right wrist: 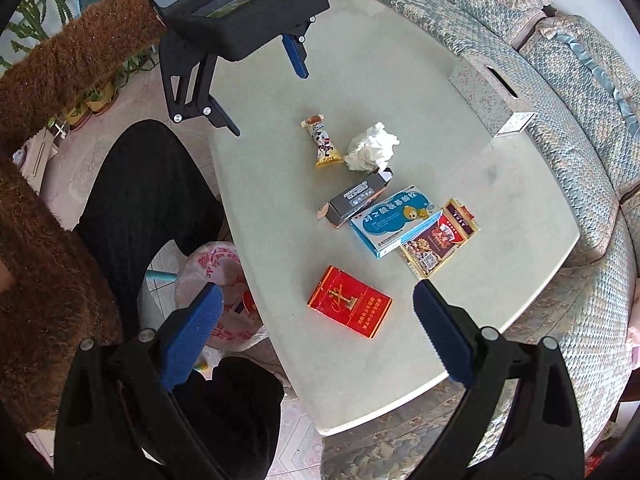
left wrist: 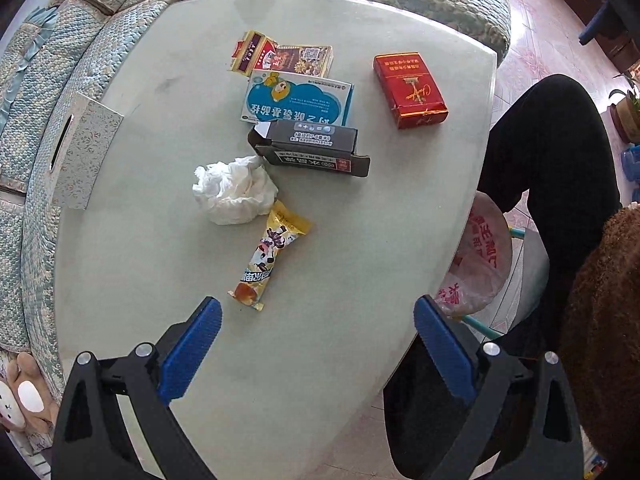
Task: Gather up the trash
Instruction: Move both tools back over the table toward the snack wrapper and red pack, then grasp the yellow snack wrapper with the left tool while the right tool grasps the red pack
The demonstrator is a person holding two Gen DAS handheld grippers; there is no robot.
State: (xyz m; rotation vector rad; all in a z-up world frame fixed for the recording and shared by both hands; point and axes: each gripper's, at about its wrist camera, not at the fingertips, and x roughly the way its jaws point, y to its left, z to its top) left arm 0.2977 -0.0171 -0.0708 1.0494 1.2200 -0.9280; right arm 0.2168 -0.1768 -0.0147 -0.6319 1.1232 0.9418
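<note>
Tongs: my left gripper (left wrist: 318, 312) and right gripper (right wrist: 318, 300) both gape wide, gripping nothing, above the table (left wrist: 360, 240).
Trash: red cigarette pack (right wrist: 349, 301), gold script unreadable, near my table edge; snack wrapper (left wrist: 269, 254), tissue (left wrist: 234, 192), grey box (left wrist: 312, 148), blue Chinese-lettered carton (left wrist: 298, 98) mid-table.
Bag: red-printed plastic bag (left wrist: 478, 256) beside the table edge.

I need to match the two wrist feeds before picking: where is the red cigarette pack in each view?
Left wrist: red pack lies upper right on the table, far from the open left gripper.
Right wrist: red pack lies low centre, just ahead of the open right gripper.
Shared landmark: the blue box, mid-table in both.
</note>
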